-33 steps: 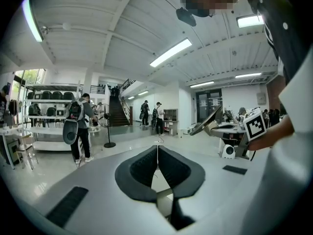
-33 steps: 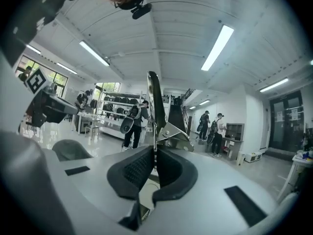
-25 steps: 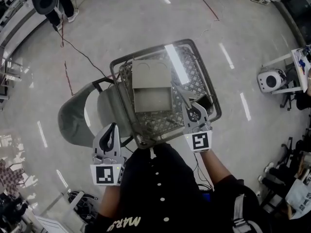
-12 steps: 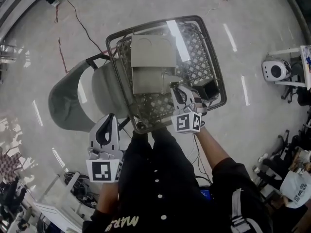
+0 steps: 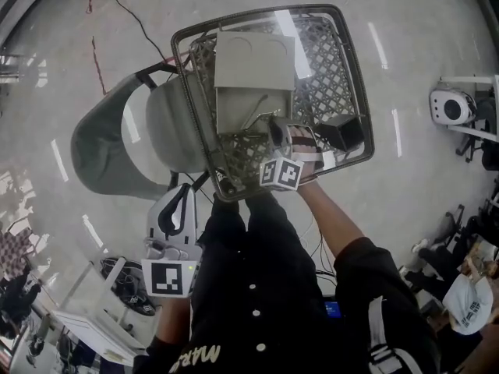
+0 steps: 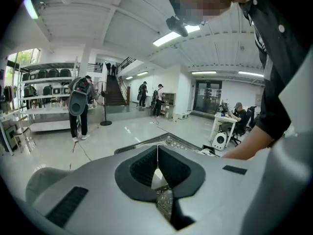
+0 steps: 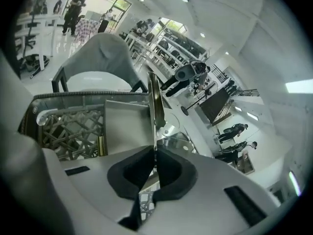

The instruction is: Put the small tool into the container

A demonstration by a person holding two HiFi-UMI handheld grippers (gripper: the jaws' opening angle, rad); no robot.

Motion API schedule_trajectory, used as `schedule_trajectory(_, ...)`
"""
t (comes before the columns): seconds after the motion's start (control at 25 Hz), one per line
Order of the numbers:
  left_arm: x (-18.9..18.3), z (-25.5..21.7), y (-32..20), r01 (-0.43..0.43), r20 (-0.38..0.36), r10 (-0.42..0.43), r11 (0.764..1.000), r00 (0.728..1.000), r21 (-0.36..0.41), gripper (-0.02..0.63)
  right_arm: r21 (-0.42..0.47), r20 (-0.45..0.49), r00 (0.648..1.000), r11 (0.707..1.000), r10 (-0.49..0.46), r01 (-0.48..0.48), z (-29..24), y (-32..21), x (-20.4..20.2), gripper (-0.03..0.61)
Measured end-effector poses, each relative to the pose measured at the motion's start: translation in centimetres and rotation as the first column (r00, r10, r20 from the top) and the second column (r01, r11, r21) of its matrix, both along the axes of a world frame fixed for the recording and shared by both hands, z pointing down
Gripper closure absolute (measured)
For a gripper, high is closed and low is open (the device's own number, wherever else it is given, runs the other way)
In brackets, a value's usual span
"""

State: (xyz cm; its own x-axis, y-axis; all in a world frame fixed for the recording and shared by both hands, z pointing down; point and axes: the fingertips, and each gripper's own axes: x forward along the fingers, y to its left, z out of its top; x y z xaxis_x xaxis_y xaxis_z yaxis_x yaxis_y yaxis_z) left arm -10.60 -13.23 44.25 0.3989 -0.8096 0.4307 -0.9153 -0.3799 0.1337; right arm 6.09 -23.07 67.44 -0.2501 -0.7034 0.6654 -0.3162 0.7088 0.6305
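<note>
A thin metal tool [image 7: 155, 104] sticks up out of my right gripper [image 7: 155, 155], whose jaws are shut on it. In the head view the right gripper [image 5: 275, 131] hangs inside the lattice basket [image 5: 355, 68], over the near edge of the open grey box [image 5: 251, 107]; the tool's slim tip [image 5: 254, 119] points over the box's lower half. The box [image 7: 124, 126] lies just beyond the jaws. My left gripper [image 5: 179, 201] is low at the person's left side, outside the basket, shut with nothing in it [image 6: 157, 163].
The basket rests on a grey chair [image 5: 117, 131]. A black object [image 5: 343, 131] lies in the basket's right corner. A white device [image 5: 448, 107] stands on the floor at right, cables [image 5: 93, 45] run across the floor at left, and people [image 6: 78, 102] stand far off.
My right gripper has moved with the tool from the basket's near right rim leftward and inward, to over the grey box. The left gripper has stayed low at the side.
</note>
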Motion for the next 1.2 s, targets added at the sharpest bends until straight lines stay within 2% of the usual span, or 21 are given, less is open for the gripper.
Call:
schedule_trajectory(0.16,0.0,0.8,0.3,0.001,-0.003,-0.001,1.000,1.000,-0.020,0.583,0.044,-0.124,0.992,0.999,0.009,-0.003,1.8,-0.8,0.1,0.563)
schedule_trajectory(0.36,-0.3,2.0,0.4,0.007,0.006,-0.007,0.998,1.000,-0.057,0.584,0.058,-0.212,0.977,0.998,0.008,0.005,3.9,-1.5,-0.1,0.563)
schedule_trajectory(0.64,-1.3,3.3,0.2,0.042,-0.004,-0.043,0.996,0.999,-0.078,0.583,0.060,-0.261,0.965,0.997,-0.023,0.040,5.8,-1.9,-0.8,0.543)
schedule_trajectory(0.84,-1.5,4.5,0.6,0.017,0.017,-0.015,0.996,1.000,-0.083,0.584,0.048,-0.269,0.961,0.996,-0.058,0.074,6.2,-2.0,-1.6,0.535)
schedule_trajectory(1.04,-1.0,4.8,0.4,0.042,-0.023,-0.045,0.993,0.999,-0.109,0.584,0.041,-0.277,0.956,0.992,-0.101,0.116,6.5,-1.8,-1.9,0.512)
schedule_trajectory(1.2,-1.1,5.4,0.6,0.035,-0.019,-0.037,0.992,0.999,-0.117,0.583,0.043,-0.261,0.958,0.990,-0.116,0.131,6.6,-1.7,-2.1,0.495)
